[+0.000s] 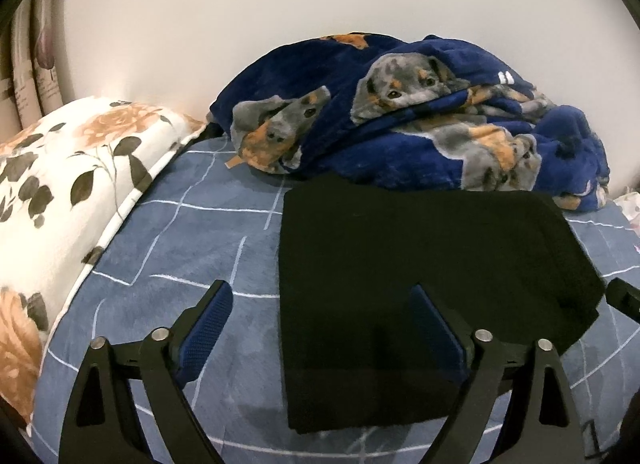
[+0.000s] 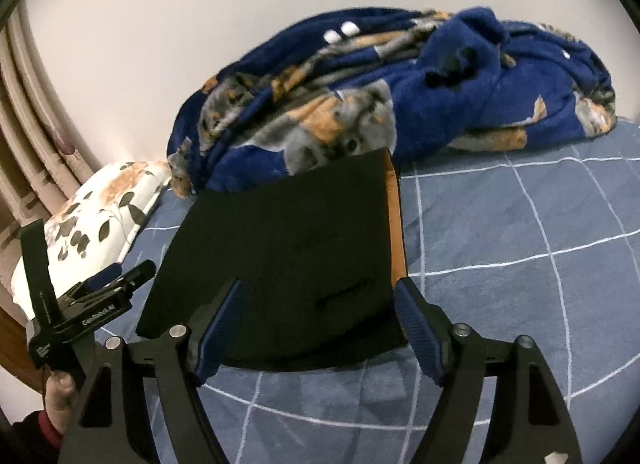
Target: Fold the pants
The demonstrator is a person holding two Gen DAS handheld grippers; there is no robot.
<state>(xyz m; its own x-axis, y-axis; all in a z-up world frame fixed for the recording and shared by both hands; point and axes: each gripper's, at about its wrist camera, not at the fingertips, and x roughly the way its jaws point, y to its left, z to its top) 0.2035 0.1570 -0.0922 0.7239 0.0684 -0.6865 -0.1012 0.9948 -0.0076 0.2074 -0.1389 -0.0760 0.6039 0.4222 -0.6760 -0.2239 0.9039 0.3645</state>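
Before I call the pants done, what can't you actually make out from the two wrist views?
- Layers inside the black pants: left wrist view, uniformly dark cloth hides creases and fold count.
- Near hem of the pants: right wrist view, partly behind the open right gripper.
- Orange strip along the pants' edge: right wrist view; lining or something underneath, cannot tell.
- Far pants edge: both views, butts against the dog-print blanket.
- Left gripper, open: empty.

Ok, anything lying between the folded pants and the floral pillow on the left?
No. In the left wrist view only bare blue checked bedsheet separates the black pants from the floral pillow; nothing else lies there.
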